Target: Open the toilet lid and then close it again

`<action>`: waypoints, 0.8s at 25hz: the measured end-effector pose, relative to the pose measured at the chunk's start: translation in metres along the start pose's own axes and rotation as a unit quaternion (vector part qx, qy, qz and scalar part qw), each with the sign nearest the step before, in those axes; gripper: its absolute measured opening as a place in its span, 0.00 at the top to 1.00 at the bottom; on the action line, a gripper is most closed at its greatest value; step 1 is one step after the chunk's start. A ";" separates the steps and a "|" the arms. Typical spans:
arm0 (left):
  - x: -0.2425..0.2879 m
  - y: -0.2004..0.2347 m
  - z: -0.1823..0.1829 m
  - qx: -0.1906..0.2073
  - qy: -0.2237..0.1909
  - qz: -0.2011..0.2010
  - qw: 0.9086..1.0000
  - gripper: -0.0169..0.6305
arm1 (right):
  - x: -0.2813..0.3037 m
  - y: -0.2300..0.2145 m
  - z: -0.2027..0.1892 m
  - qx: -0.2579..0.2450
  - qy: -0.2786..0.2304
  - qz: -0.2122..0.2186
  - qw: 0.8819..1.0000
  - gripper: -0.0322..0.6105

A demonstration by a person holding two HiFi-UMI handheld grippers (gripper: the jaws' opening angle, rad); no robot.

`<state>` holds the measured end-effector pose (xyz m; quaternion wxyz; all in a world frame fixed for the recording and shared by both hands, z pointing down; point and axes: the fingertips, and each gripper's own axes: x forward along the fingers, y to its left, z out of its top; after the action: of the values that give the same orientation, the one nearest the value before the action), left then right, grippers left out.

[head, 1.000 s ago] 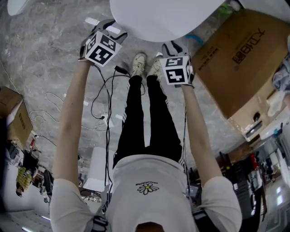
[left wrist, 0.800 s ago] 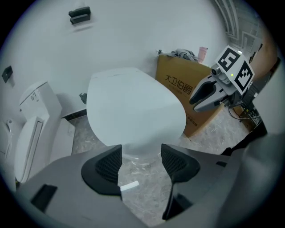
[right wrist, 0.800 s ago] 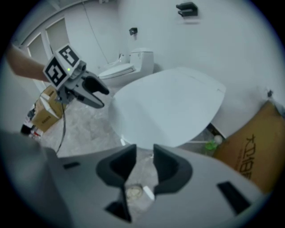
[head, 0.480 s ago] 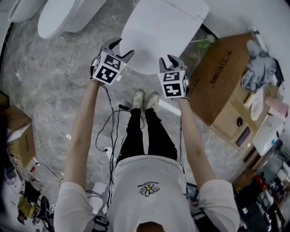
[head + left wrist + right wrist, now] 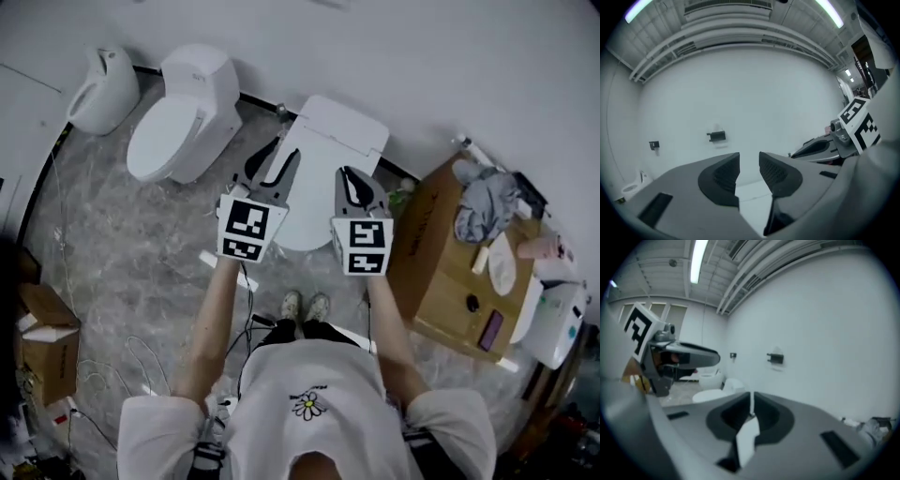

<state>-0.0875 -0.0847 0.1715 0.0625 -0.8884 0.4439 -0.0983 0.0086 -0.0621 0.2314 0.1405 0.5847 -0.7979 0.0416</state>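
The white toilet (image 5: 314, 187) stands against the wall with its lid down, and both grippers hang in the air in front of it. My left gripper (image 5: 274, 159) points about level at the white wall. Its jaws are closing, with a gap still between the pads (image 5: 726, 176) and nothing in it. To its right, my right gripper (image 5: 354, 178) is also raised. Its jaws are closing and have nearly met (image 5: 751, 401), with nothing held between them. Neither gripper touches the toilet. The lid's front is partly hidden behind the grippers.
A second white toilet (image 5: 178, 131) and a urinal (image 5: 101, 89) stand to the left along the wall. A large cardboard box (image 5: 441, 272) with a grey cloth (image 5: 487, 206) on it sits at the right. Another box (image 5: 47, 347) and cables (image 5: 141, 356) lie on the marble floor. A dark bracket (image 5: 716, 136) hangs on the wall.
Both grippers have risen from low beside the toilet and tipped up towards level. Both pairs of jaws have narrowed. The head view has lifted and shows the whole toilet and the wall.
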 end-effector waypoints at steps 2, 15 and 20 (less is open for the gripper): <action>-0.021 -0.008 0.032 -0.011 -0.034 0.027 0.999 0.79 | -0.026 0.000 0.030 0.003 -0.045 -0.005 0.999 0.89; -0.090 -0.060 0.037 -0.055 -0.068 0.085 0.993 0.94 | -0.120 0.015 0.050 -0.021 -0.133 -0.027 0.991 0.90; -0.087 -0.059 0.038 -0.057 -0.063 0.081 0.993 0.94 | -0.121 0.019 0.038 -0.024 -0.108 -0.026 0.994 0.90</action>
<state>-0.0834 0.0210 0.1356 0.0473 -0.8559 0.5148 -0.0109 0.0173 0.0466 0.1639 0.0689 0.6025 -0.7939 -0.0447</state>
